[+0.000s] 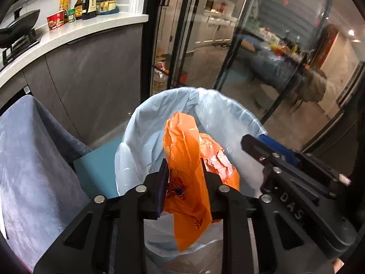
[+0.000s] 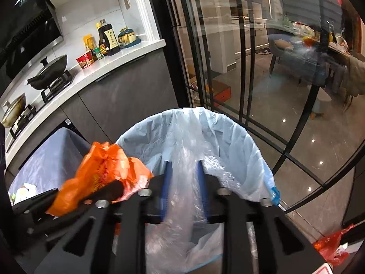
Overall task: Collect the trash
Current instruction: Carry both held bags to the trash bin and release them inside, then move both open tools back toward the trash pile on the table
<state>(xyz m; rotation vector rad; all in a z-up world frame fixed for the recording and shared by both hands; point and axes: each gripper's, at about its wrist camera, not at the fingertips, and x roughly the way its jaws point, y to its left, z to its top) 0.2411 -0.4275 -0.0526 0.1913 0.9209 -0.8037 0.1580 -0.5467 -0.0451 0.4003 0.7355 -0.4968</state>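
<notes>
Fingers on my left gripper [image 1: 184, 166] sit on either side of the orange plastic bag [image 1: 189, 159], which hangs between them over the mouth of the bin. I can't tell from the left wrist view whether the pads are pinching the film or have just slackened off it; the bag fills the gap and drapes below the jaws. On my right gripper [image 2: 183, 162] the blue fingers [image 2: 166, 182] stand a little apart, with a clear plastic bag [image 2: 182, 182] running down between them. It looks smeared, so I read it as sliding loose and not pinched.

Both pieces are directly above the light blue bin liner [image 2: 239, 141], which lines a bin standing on the kitchen floor beside the grey cabinet [image 1: 91, 80] and the glass door [image 2: 251, 68].

My judgement on progress: this pair of items is at the drop stage, carried to the bin but not yet settled at its bottom. Still to do, as far as I can see, is the red bag [image 2: 330, 246] lying on the floor at the right edge of the right wrist view, well apart from the bin. Some scraps show on the blue-grey cloth [image 1: 34, 148] to the left too, though they are too small to identify
</notes>
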